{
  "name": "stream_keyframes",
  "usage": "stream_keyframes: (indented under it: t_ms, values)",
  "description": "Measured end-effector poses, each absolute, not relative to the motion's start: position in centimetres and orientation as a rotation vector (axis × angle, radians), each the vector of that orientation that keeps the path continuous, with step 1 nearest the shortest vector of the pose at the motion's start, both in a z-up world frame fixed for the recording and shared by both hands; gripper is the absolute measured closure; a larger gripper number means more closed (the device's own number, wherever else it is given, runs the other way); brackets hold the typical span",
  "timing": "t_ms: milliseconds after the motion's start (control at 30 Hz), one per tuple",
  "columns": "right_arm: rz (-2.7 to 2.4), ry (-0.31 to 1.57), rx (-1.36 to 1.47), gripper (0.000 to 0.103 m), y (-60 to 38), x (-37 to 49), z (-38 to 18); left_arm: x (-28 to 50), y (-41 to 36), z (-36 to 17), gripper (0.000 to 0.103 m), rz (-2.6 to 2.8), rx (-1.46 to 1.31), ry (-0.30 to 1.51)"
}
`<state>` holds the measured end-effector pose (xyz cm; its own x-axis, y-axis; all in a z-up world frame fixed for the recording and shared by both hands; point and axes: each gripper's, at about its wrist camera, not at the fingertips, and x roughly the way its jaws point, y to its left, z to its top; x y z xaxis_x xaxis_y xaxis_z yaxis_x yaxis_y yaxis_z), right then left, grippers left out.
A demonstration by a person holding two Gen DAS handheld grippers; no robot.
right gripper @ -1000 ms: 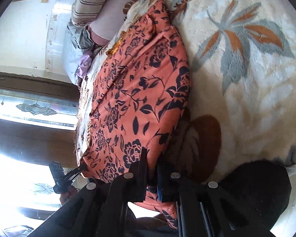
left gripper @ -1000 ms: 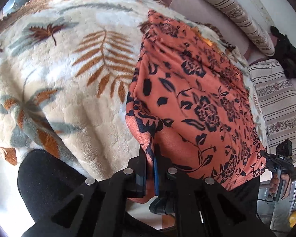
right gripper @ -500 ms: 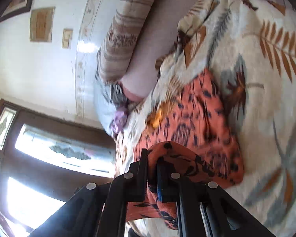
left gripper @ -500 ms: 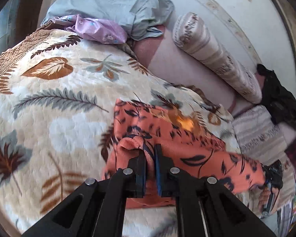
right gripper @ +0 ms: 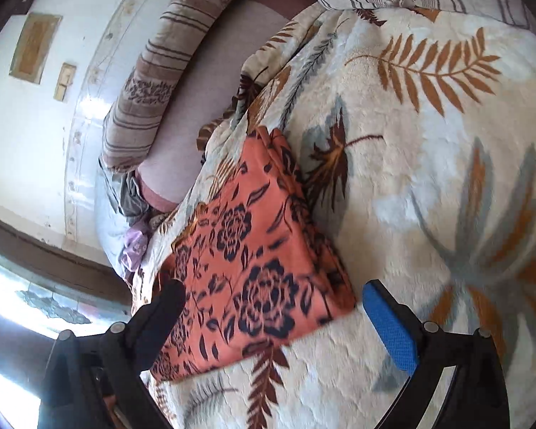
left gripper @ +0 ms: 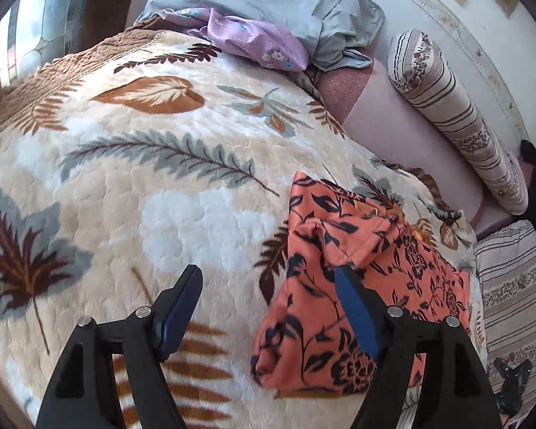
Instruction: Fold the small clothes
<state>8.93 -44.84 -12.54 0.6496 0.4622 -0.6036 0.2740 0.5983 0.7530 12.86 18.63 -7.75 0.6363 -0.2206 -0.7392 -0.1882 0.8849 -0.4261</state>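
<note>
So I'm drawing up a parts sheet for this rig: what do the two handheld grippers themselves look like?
Both are alike. The left gripper has two black, angular plastic fingers with triangular cut-outs, round silver bolt heads near the joints and a flat blue pad on each inner face. The right gripper has the same build; its blue pad looks finely textured. No cables, markings or sleeves show.

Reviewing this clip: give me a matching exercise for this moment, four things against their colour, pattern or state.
Things:
1. folded garment
2. blanket
3. bolster
4. left gripper

Descriptions:
A. cream, leaf print
B. striped, against the wall
C. orange, dark flowers
D. open, nothing gripped

Pairs: 1-C, 2-A, 3-B, 4-D
</note>
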Motion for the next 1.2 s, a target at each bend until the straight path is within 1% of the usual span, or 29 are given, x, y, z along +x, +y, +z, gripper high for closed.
stream_keyframes:
  t_ms: [67, 167, 233, 300, 333, 367, 400, 433, 467, 500, 667, 767, 833, 900, 933, 967, 1000, 1033, 1100, 1133, 1167, 1200]
  values:
    - [0.153, 0.973, 0.916, 0.002, -43.2, 9.4, -13.8, 12.1, 17.2, -9.4, 0.026, -0.101, -0.496, 0.951]
    - [0.148, 0.971, 0.907, 0.001, -42.0, 10.9, -14.6, 13.1, 13.6, -12.2, 0.025, -0.157, -0.426, 1.054]
    - [0.163, 0.970, 0.996, 0.001, -41.7, 12.6, -15.1, 14.0, 11.9, -12.3, 0.020, -0.117, -0.356, 1.024]
    - [0.099, 0.958, 1.032, 0.003, -41.6, 13.6, -15.5, 15.4, 11.0, -12.1, 0.020, -0.108, -0.342, 1.016]
    - [0.080, 0.934, 1.028, 0.005, -41.4, 14.2, -15.5, 16.3, 10.8, -12.3, 0.023, -0.090, -0.353, 1.041]
    - [0.050, 0.934, 1.026, 0.025, -41.5, 14.8, -15.8, 17.1, 10.9, -12.4, 0.050, -0.060, -0.360, 1.055]
    - [0.017, 0.967, 1.060, 0.074, -41.4, 15.6, -16.5, 17.8, 11.0, -12.4, 0.070, -0.043, -0.360, 1.071]
    - [0.011, 1.000, 1.115, 0.088, -41.6, 16.1, -17.4, 18.4, 11.3, -12.4, 0.079, -0.053, -0.402, 1.104]
    - [0.000, 1.006, 1.122, 0.088, -41.7, 16.3, -17.4, 18.7, 11.7, -12.2, 0.082, -0.050, -0.439, 1.121]
    - [-0.002, 1.009, 1.082, 0.088, -41.6, 16.4, -16.6, 18.7, 11.8, -11.4, 0.083, -0.057, -0.439, 1.117]
    - [0.113, 0.874, 0.938, 0.093, -40.2, 13.9, -8.0, 14.5, 11.2, -3.6, 0.084, -0.146, -0.364, 0.936]
    - [0.156, 0.828, 0.899, 0.093, -39.9, 9.7, -4.8, 9.5, 11.7, -1.2, 0.084, -0.182, -0.389, 0.879]
    - [0.160, 0.834, 0.899, 0.093, -40.0, 5.8, -5.0, 5.8, 12.2, -1.9, 0.081, -0.187, -0.385, 0.885]
    - [0.115, 0.915, 0.860, 0.088, -39.5, 2.6, -7.6, 2.9, 12.5, -5.4, 0.068, -0.170, -0.366, 0.964]
    - [0.087, 0.994, 0.842, 0.085, -39.4, 1.2, -10.0, 1.8, 12.8, -8.1, 0.049, -0.140, -0.351, 1.035]
    - [0.051, 1.097, 0.845, 0.070, -39.6, 0.0, -13.0, 1.0, 13.4, -10.8, 0.047, -0.092, -0.336, 1.120]
    - [0.032, 1.171, 0.903, 0.061, -40.1, -1.4, -15.5, 0.1, 14.1, -12.6, 0.049, -0.089, -0.355, 1.158]
    - [0.074, 1.081, 0.995, 0.061, -41.1, -3.1, -15.8, -1.0, 14.7, -12.0, 0.048, -0.128, -0.359, 1.070]
    - [0.022, 1.094, 0.977, 0.043, -42.6, -4.4, -14.7, -1.5, 15.4, -10.8, 0.044, -0.084, -0.334, 1.083]
    - [-0.010, 1.066, 0.961, 0.029, -43.3, -4.7, -13.8, -1.3, 15.8, -10.3, 0.041, -0.060, -0.337, 1.078]
    - [-0.037, 1.018, 0.950, 0.025, -44.2, -5.0, -12.9, -1.1, 16.2, -9.9, 0.041, -0.050, -0.341, 1.061]
    - [-0.053, 0.989, 0.931, 0.025, -44.8, -4.8, -12.1, -0.7, 16.3, -9.5, 0.041, -0.035, -0.334, 1.055]
